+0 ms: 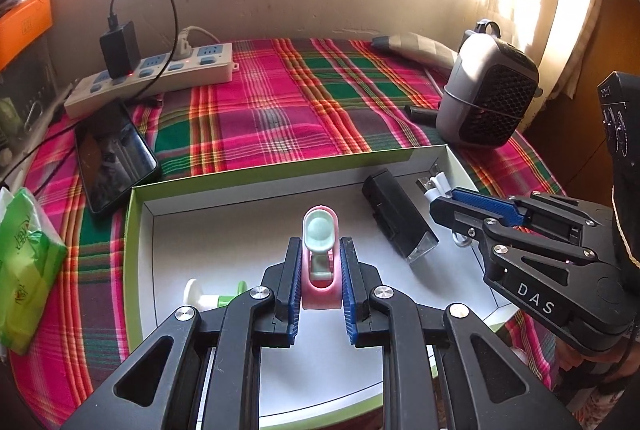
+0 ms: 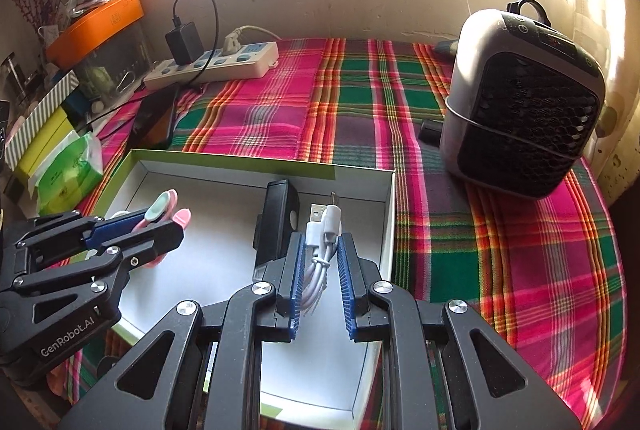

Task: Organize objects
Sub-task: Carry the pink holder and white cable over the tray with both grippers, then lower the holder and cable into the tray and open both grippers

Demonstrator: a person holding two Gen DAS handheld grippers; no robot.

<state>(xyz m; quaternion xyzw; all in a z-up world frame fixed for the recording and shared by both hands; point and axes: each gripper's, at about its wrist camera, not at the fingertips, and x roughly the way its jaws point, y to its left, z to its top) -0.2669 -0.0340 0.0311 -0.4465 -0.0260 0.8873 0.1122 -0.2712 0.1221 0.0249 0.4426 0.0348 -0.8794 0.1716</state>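
Gripping pink clip w/ mint pad (image 1: 319,258), left jaws clenched; right jaws clamp coiled white USB cable (image 2: 320,250).

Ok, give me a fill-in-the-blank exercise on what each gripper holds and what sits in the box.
1. The left gripper is shut on a ____ and mint clip.
2. The right gripper is shut on a bundled ____ cable.
3. The black rectangular device lies inside the ____.
4. The grey fan heater stands on the plaid ____.

Missing words: pink; white; box; cloth
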